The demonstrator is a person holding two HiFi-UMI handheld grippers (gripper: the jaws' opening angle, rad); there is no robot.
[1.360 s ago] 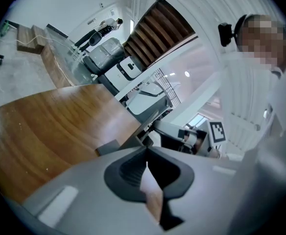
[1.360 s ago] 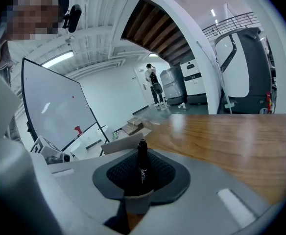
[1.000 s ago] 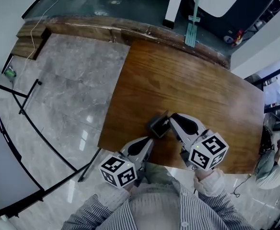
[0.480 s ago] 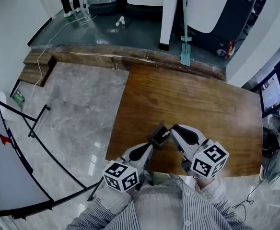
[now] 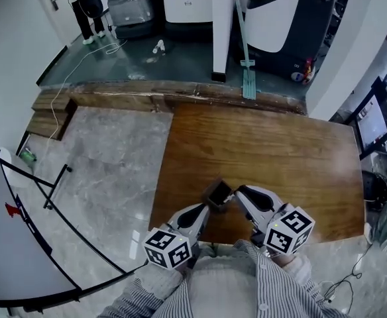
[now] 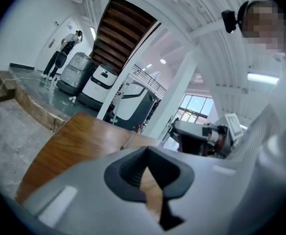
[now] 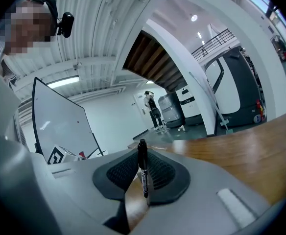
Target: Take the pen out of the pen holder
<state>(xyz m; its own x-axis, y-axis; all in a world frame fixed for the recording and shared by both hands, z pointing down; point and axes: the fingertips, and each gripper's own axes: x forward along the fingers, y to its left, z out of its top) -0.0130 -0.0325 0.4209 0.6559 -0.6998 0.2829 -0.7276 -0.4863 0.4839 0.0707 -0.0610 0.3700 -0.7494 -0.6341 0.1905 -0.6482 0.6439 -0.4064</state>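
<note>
The black pen stands upright between the pads of my right gripper, which is shut on it. In the head view the right gripper hangs over the near part of the wooden table. The dark, box-shaped pen holder is just left of its tip. My left gripper points at the holder from the near side; whether it touches it I cannot tell. In the left gripper view the left gripper has its tips together, with only wood showing through the slit below. The holder is hidden there.
The table's near edge lies right under both grippers, against the person's striped shirt. Grey marble floor spreads to the left, with a whiteboard on a black stand. A raised step, a mop, large machines and a standing person are beyond the table.
The head view has tilted up and shows more of the room behind. Both grippers have risen slightly, staying close to the pen holder. The jaws look the same.
</note>
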